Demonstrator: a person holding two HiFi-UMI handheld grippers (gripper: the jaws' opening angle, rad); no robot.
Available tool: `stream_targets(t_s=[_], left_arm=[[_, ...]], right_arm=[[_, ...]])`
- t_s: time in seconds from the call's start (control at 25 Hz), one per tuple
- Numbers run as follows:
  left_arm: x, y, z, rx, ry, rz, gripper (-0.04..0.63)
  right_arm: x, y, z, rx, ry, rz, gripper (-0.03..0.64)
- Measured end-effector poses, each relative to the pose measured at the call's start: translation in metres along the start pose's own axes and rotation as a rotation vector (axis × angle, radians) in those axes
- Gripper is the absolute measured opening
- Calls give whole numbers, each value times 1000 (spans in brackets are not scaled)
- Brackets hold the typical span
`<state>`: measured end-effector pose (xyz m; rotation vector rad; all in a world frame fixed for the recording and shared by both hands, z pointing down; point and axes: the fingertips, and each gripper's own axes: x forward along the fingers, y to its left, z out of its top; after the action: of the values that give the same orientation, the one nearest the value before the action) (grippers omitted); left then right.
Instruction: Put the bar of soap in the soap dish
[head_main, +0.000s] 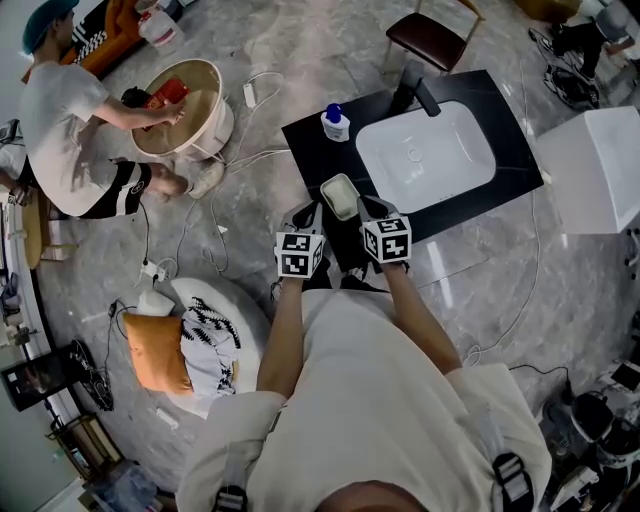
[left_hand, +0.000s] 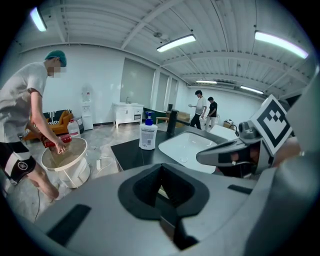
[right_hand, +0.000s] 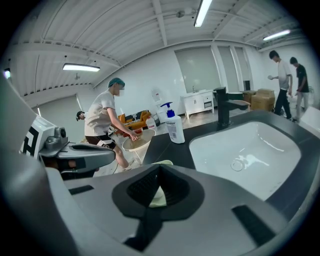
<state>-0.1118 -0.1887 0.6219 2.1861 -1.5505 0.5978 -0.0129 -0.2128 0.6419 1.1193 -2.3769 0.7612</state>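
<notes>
The soap dish (head_main: 340, 196) sits on the black counter (head_main: 310, 150) at the front left of the sink, and a pale bar seems to lie in it. My left gripper (head_main: 308, 213) is just left of the dish and my right gripper (head_main: 370, 207) just right of it, both low over the counter's front edge. In the left gripper view the left gripper (left_hand: 161, 187) has its jaws together with nothing between them. In the right gripper view the right gripper (right_hand: 156, 192) is shut and empty too, with the dish's pale rim (right_hand: 163, 163) just beyond its tips.
A white sink (head_main: 425, 155) with a dark faucet (head_main: 415, 85) fills the counter's right part. A white pump bottle (head_main: 336, 122) stands at the back left. A person (head_main: 70, 130) crouches at a round tub (head_main: 185, 105) on the floor, with cables nearby. A white cabinet (head_main: 595, 165) stands at the right.
</notes>
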Motion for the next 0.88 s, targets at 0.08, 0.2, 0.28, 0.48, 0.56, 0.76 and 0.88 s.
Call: stream_targets(t_s=[0.08,0.2,0.28,0.48,0.56,0.76,0.88], left_arm=[[1,-1,-1,2,1,-3,6],[1,-3,-1,5,5,-7,6],[2,-4,-1,9,9,-11,6],[2,-5,-2,14,11,-17,6],[1,-6,-3,10,13,-17,6],[3,-4,-5,4,16,-18,6],[4,-5,-4,3,14,-19,6]], right_arm=[[-1,-1,-1,-1,0,0,3],[-2,-1,-2,2,1,-1,3],[-2,-2,-2,6,3,-2,3],[-2,-2,-2,13,3,-3,3],[-3,-1,-3,11,7,-4,3],[-2,-2,-4,8,15,-6,3],[0,-3,-5,7,19,-6,3]])
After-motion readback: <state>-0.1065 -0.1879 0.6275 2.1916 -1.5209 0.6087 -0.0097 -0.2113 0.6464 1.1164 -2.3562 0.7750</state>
